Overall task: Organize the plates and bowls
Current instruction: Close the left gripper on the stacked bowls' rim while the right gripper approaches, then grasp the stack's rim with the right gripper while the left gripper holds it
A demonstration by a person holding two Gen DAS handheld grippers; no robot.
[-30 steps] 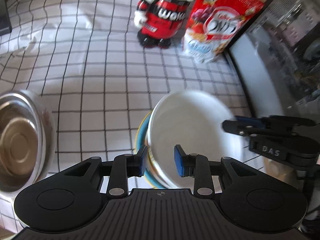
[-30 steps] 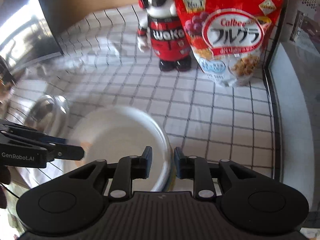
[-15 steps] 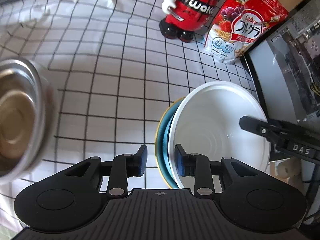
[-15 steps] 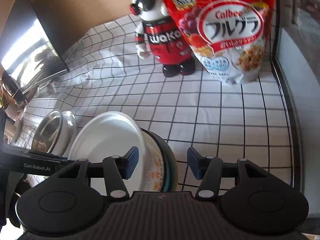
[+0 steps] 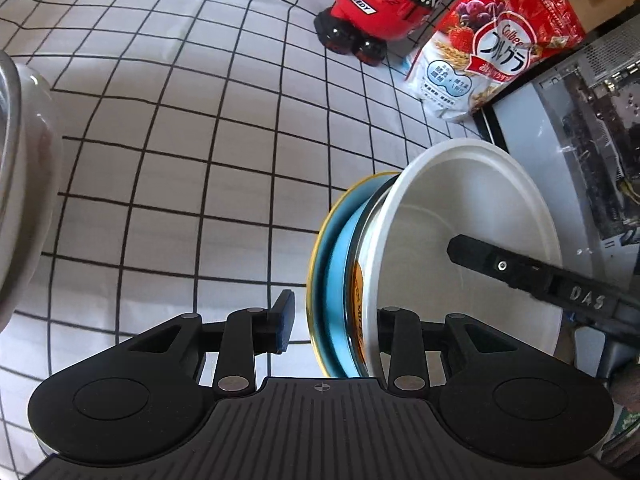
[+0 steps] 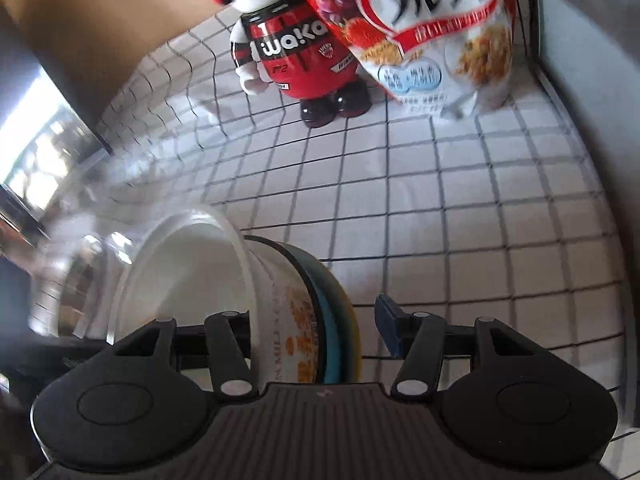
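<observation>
A white bowl (image 5: 468, 240) with orange print on its outer wall sits on a blue plate (image 5: 334, 252) with a yellow rim. My left gripper (image 5: 332, 320) is open, its jaws astride the near edge of the bowl and plate, the right finger hidden inside the bowl. The right gripper's finger (image 5: 520, 272) reaches into the bowl from the right. In the right wrist view my right gripper (image 6: 316, 320) is open astride the same bowl (image 6: 192, 276) and plate (image 6: 340, 312), its left finger inside the bowl.
A steel bowl (image 5: 24, 184) stands at the left, blurred in the right wrist view (image 6: 80, 280). A red and white figurine (image 5: 384, 4) and a cereal bag (image 5: 492, 40) stand at the back of the checked cloth (image 5: 200, 160). A glass-fronted case (image 5: 580, 120) borders the right.
Both grippers have opened wide and let go of the bowl and plate edge. The bowl and plate now rest on the cloth. Both cameras have dropped lower and closer.
</observation>
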